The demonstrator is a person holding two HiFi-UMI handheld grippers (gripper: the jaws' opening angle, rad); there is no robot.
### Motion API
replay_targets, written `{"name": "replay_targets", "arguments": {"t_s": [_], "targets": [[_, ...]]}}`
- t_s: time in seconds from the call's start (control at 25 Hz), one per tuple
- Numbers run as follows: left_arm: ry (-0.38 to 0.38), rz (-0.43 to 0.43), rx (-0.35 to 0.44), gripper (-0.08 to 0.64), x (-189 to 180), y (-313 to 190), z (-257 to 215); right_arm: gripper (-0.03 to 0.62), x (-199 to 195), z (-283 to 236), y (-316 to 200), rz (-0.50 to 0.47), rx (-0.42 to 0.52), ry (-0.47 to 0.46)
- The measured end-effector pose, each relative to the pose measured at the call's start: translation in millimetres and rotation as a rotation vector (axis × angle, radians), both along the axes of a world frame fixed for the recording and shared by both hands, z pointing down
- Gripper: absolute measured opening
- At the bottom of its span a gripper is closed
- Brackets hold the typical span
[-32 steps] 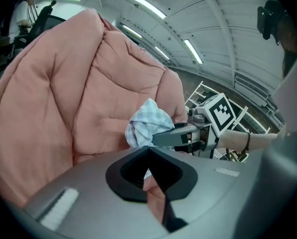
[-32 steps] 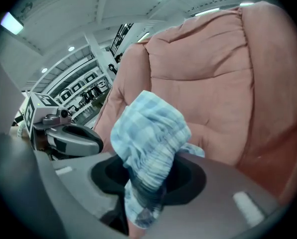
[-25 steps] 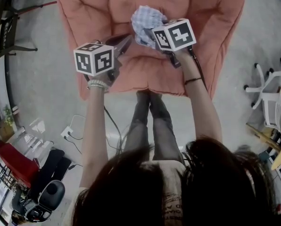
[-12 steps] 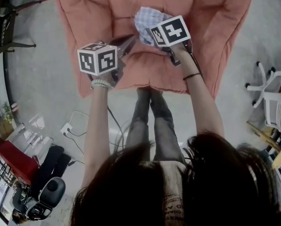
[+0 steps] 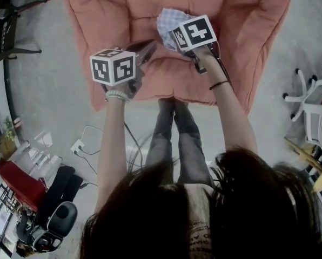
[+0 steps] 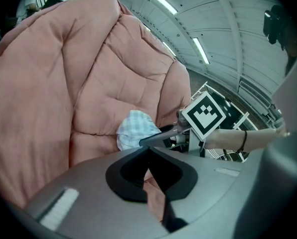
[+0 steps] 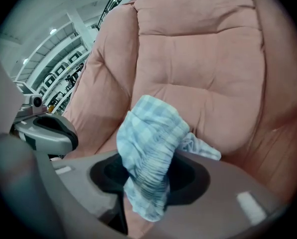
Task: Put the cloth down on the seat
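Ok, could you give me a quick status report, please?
Left gripper shut, empty. Right gripper: jaws have just been opening, cloth bunched between them, over the seat. Nothing in the way.

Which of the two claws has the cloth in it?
The right claw: its jaws have just been opening, with the bunched checked cloth between them. The left claw is shut, with nothing between its jaws.
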State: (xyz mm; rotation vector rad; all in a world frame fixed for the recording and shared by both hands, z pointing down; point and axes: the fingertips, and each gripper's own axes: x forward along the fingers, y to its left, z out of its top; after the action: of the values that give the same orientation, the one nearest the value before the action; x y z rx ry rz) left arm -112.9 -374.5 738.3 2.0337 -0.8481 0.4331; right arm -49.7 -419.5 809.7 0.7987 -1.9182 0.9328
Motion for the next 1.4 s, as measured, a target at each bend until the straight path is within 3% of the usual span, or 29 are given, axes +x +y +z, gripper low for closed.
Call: {"name": "replay_targets", "arguments": {"t_s": [0.24, 0.8, 1.4], "targets": [[0.005, 0.002, 0.008, -0.005, 1, 0, -1, 0.227, 1, -2, -6, 0.025, 0.030, -0.005], [0.003, -0.005, 0.015, -0.005, -4, 5, -14, 0.232, -6, -22, -1, 0.035, 0.040, -0.059], [0.044, -0.090, 0.065, -0.005, -1, 26, -88, 0.175, -2, -117, 28, 0.136, 0.115, -0.236]]}}
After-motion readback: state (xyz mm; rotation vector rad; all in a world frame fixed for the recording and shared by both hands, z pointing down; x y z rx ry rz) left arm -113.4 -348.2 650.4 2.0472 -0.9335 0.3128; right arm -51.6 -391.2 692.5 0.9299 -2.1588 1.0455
